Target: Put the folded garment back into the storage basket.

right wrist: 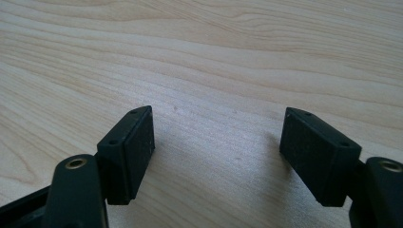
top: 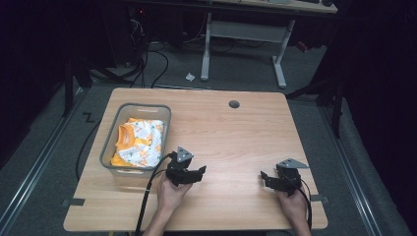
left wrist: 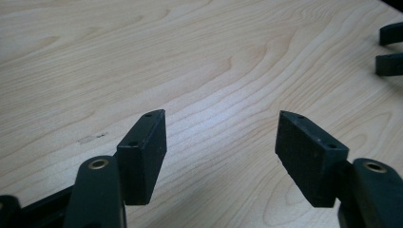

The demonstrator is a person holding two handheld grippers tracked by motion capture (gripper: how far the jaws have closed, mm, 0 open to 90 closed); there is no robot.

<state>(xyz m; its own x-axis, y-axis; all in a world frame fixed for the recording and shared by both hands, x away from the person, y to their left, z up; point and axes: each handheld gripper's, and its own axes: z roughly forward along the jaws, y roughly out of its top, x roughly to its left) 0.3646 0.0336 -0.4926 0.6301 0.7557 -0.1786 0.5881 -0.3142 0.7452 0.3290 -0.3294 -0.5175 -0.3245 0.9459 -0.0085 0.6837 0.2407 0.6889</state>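
A grey plastic bin [top: 112,135] stands on the left part of the wooden table [top: 231,132]; inside lies a folded orange and white patterned garment [top: 140,141]. Just right of the bin's near corner, a hand holds my left gripper [top: 199,172] low over the wood, jaws open and nothing between them. In the left gripper view the left gripper [left wrist: 221,135] faces bare table, with the other gripper's jaw tips [left wrist: 389,47] at the far right. My right gripper [top: 264,178] rests near the front right of the table, open and empty; the right gripper [right wrist: 216,128] has bare wood ahead.
A round cable hole [top: 234,104] sits near the table's far edge. Beyond the table stand a white desk frame [top: 243,39], cables and a scrap of paper [top: 190,76] on the dark floor. Black cables trail from both grippers toward the table's near edge.
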